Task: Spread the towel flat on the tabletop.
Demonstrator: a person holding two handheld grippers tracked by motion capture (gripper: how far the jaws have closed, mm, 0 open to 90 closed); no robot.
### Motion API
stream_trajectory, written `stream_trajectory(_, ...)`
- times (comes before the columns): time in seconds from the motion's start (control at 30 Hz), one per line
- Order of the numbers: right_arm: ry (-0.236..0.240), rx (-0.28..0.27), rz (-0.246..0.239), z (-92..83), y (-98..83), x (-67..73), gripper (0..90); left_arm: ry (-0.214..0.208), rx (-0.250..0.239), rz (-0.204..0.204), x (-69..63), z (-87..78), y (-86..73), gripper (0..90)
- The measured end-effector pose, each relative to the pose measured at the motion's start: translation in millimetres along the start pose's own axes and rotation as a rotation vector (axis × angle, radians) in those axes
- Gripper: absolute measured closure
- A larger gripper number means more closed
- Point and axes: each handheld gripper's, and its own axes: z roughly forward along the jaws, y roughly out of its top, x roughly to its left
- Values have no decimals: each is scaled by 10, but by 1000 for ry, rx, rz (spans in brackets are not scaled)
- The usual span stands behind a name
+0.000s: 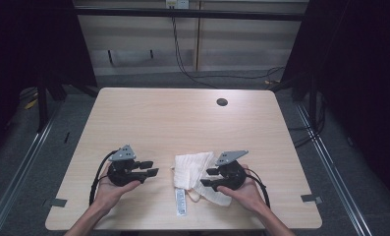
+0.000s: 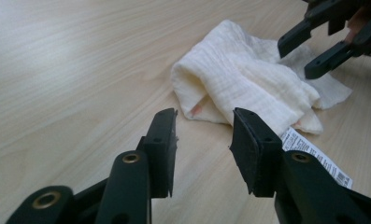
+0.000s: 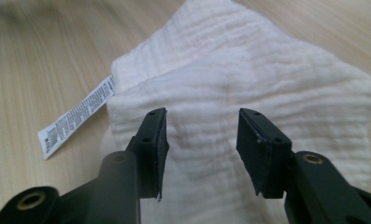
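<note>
High view looks down from above the near edge, taking in the whole table [image 1: 182,118]. Left gripper view skims low, facing right; right gripper view sits closer, facing left. All share the white cloth [image 1: 195,169] [image 2: 239,81] [image 3: 248,84].

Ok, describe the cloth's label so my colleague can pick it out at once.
Start at the light wooden table, near edge, where a crumpled cream gauze cloth lies between both grippers. The narrow white printed label pokes out from the cloth's near left side, flat, smooth and text-covered, unlike the crinkled fabric.
</note>
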Motion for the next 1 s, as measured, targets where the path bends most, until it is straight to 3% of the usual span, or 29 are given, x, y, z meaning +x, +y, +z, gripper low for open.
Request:
stream_trajectory(0.17, -2, -22, -27, 8, 103, 113, 513, 14, -11, -19, 40, -38, -42, 562)
stream_trajectory(0.43, 88, -33, -102, 293, 387, 329, 651, 25, -5, -36, 69, -81, -132, 528)
stream_trajectory(0.5, 91, -6, -114, 353, 370, 345, 644, 25, -7, -41, 70, -92, -139, 525)
stream_trajectory(0.6, 78, 26, -97, 382, 271, 325, 557, 22, -4, -35, 57, -91, -138, 518)
stream_trajectory(0.8, 67, 30, -113, 246, 251, 347, 533, 21, 1, -31, 38, -55, -136, 507)
stream_trajectory(1.0, 48, 82, -158, 361, 110, 335, 522, 22, 8, -18, 22, -52, -134, 497)
